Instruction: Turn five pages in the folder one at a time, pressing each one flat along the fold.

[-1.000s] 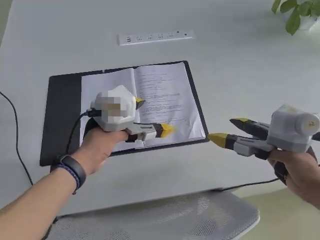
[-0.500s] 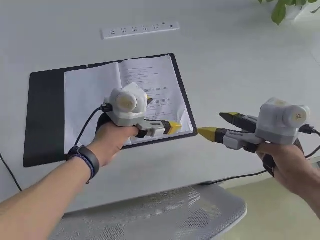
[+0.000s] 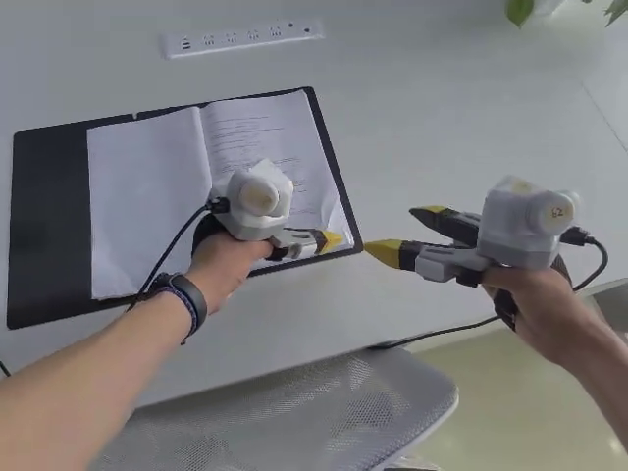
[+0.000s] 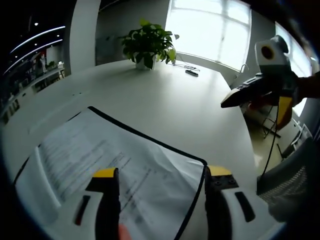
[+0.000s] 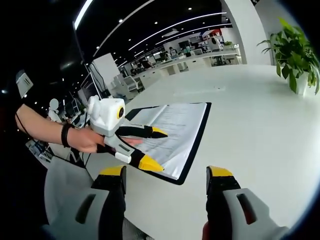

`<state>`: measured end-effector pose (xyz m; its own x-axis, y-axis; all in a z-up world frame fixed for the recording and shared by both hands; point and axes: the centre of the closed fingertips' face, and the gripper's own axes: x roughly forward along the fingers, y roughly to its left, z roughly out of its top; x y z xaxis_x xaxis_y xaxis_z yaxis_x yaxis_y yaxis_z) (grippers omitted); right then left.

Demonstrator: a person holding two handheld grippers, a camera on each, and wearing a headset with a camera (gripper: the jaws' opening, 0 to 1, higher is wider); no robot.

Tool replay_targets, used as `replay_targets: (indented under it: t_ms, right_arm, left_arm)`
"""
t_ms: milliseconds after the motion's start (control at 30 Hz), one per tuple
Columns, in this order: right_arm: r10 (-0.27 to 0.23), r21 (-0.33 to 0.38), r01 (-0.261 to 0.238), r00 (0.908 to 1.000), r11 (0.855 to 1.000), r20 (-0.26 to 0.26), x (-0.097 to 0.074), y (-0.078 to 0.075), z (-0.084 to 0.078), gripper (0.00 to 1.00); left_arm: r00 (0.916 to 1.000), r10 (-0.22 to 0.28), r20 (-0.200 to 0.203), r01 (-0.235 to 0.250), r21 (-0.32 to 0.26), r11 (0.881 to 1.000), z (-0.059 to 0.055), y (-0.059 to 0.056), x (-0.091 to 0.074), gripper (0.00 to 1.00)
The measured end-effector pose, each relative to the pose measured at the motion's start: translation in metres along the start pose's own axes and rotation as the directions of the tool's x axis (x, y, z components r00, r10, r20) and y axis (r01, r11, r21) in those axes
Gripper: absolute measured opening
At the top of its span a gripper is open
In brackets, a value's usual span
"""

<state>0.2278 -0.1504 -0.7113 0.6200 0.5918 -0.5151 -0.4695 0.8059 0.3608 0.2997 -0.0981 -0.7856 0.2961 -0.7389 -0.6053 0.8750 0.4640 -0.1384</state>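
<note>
The folder [image 3: 147, 186] lies open on the white bench [image 3: 442, 118]. It has a black cover. Its left page [image 3: 137, 206] is plain white, and its right page [image 3: 260, 137] has lines of print on it.

The left tongs [image 4: 162, 172] are spread wide and hold nothing. They sit at the near right corner of the folder. In the left gripper view, 1 jaw is over the printed page and the other is just past the black edge, over the bench. I cannot tell if they touch the paper. The hand that holds them wears a dark wristband [image 3: 182, 294].

The right tongs [image 3: 402, 231] are spread wide too, and they hold nothing. They are off to the right of the folder, apart from it, near the front edge of the bench. Their yellow tips point toward the left tongs.

A white power strip [image 3: 240, 37] lies on the bench beyond the folder. A green plant [image 4: 147, 42] in a pot stands farther back on the bench. A grey mesh chair [image 3: 324, 402] is below the front edge of the bench.
</note>
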Motion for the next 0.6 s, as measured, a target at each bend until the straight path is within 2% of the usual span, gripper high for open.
replay_targets:
  t_ms: [167,200,233,267,600]
  right_arm:
    - [-0.005,0.004,0.005,1.0000,1.000,-0.002,-0.002,-0.002,-0.002,0.64]
    - [-0.007,0.004,0.007,1.0000,1.000,-0.003,-0.002,-0.003,-0.002,0.64]
    - [-0.008,0.005,0.008,1.0000,1.000,-0.004,-0.002,-0.003,-0.003,0.64]
    - [-0.009,0.006,0.009,0.9999,1.000,-0.005,-0.002,-0.004,-0.003,0.64]
    - [-0.002,0.003,0.002,0.9999,1.000,-0.016,0.001,-0.005,-0.006,0.63]
  left_arm:
    - [0.9991,0.016,-0.040,-0.014,0.053,0.998,-0.010,-0.001,0.006,0.68]
    - [0.9977,0.038,-0.056,-0.032,0.109,0.994,-0.014,0.002,0.007,0.67]
    - [0.9968,0.048,-0.064,-0.039,0.140,0.989,-0.015,0.003,0.007,0.66]
    - [0.9974,0.045,-0.057,-0.037,0.127,0.991,-0.015,0.000,0.008,0.66]
    - [0.9979,0.031,-0.056,-0.025,0.113,0.993,-0.013,0.003,0.005,0.65]
